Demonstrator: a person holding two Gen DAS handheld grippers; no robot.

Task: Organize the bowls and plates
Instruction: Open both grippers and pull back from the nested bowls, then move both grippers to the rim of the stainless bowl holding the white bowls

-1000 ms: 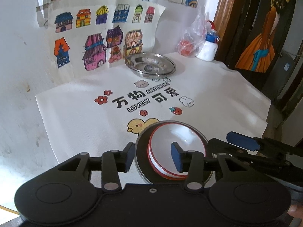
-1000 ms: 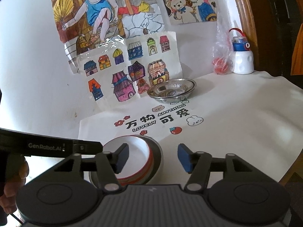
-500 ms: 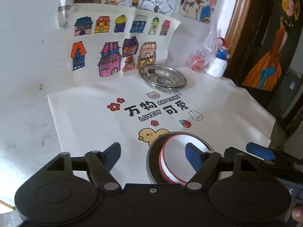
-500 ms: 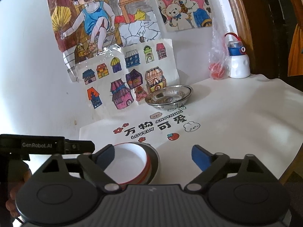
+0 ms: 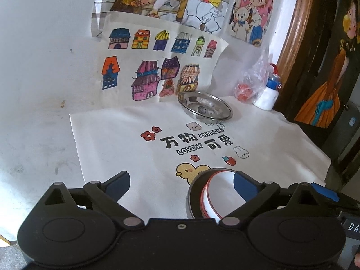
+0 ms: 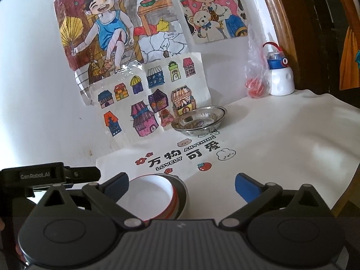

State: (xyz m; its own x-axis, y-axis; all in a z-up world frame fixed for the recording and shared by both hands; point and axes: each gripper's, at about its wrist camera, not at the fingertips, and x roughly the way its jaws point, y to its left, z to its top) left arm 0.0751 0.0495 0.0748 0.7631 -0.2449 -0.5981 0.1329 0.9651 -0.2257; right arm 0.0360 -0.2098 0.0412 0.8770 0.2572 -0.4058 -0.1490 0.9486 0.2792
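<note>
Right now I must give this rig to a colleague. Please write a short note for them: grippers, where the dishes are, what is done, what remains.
Left gripper: open, jaws have just been opening, nothing gripped.
Right gripper: open, jaws just opened too, nothing between them.
Red-rimmed white bowl sits nested in a steel dish at the near edge of the printed mat.
Second steel dish sits apart at the back, by the drawings.
Done: bowl nested. Probably left: bring the two lots together.

White bowl with red rim [image 5: 221, 193] sits upright, nested inside a steel bowl [image 5: 193, 193] at the near edge of the printed cloth. Second steel dish [image 5: 204, 108] upright, empty, far side by the wall, well apart.
</note>
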